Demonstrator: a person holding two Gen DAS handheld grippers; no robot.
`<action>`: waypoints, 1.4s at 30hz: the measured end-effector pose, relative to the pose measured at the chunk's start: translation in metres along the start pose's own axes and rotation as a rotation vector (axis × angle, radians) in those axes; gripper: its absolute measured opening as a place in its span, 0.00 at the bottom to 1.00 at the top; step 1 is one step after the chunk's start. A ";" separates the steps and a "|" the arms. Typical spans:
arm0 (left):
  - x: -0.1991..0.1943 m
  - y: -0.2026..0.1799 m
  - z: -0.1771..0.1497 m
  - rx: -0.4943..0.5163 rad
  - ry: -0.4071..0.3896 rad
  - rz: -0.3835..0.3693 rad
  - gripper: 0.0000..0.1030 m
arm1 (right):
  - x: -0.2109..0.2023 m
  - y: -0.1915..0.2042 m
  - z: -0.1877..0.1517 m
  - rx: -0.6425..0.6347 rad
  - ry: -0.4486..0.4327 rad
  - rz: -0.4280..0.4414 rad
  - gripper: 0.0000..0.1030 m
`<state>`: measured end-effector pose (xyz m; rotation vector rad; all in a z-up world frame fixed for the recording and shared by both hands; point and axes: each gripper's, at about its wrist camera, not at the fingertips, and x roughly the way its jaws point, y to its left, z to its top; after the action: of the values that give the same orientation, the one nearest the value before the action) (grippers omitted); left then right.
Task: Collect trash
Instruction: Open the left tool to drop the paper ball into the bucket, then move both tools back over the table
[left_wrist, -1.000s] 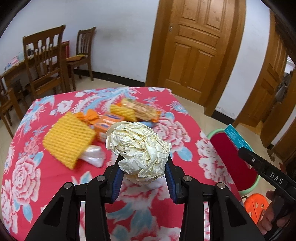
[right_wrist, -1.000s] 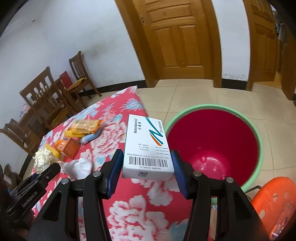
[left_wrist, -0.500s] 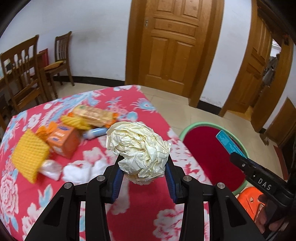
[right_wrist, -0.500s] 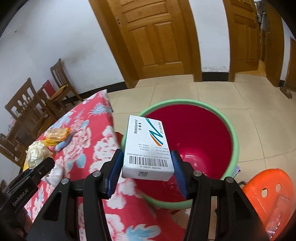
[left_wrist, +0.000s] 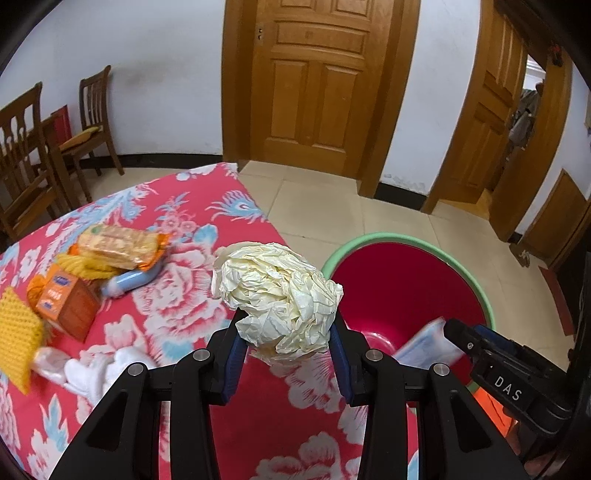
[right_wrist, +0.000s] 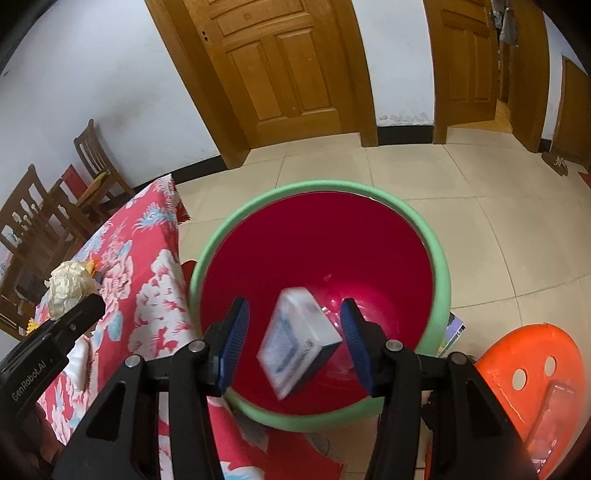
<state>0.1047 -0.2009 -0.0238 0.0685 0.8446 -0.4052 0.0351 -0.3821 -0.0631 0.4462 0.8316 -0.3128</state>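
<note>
My left gripper (left_wrist: 284, 350) is shut on a crumpled cream paper ball (left_wrist: 277, 295), held above the floral table's right edge; the ball also shows in the right wrist view (right_wrist: 68, 286). My right gripper (right_wrist: 293, 339) is open over the red bin with a green rim (right_wrist: 439, 258). The white medicine box (right_wrist: 297, 341) is blurred and tilted, falling free between the fingers into the bin. The bin (left_wrist: 476, 280) and box (left_wrist: 424, 347) show in the left wrist view too.
On the red floral tablecloth (left_wrist: 177, 306) lie a snack packet (left_wrist: 122, 245), an orange box (left_wrist: 64, 299), a yellow sponge (left_wrist: 16, 332), a blue tube (left_wrist: 129, 282) and white tissue (left_wrist: 96, 369). An orange stool (right_wrist: 532, 384) stands right of the bin. Wooden chairs stand at left.
My right gripper moved over the bin and opened, releasing the medicine box, which is dropping. My left gripper carried the paper ball rightward toward the bin.
</note>
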 end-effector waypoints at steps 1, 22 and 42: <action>0.002 -0.002 0.001 0.003 0.003 -0.002 0.41 | 0.002 -0.002 0.000 0.004 0.002 -0.001 0.54; 0.034 -0.052 0.008 0.106 0.047 -0.059 0.47 | -0.004 -0.036 0.004 0.085 -0.022 -0.021 0.54; 0.012 -0.027 0.006 0.035 0.018 -0.038 0.63 | -0.022 -0.027 0.004 0.091 -0.047 0.009 0.58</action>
<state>0.1061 -0.2306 -0.0253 0.0891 0.8576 -0.4556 0.0121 -0.4055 -0.0511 0.5251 0.7713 -0.3530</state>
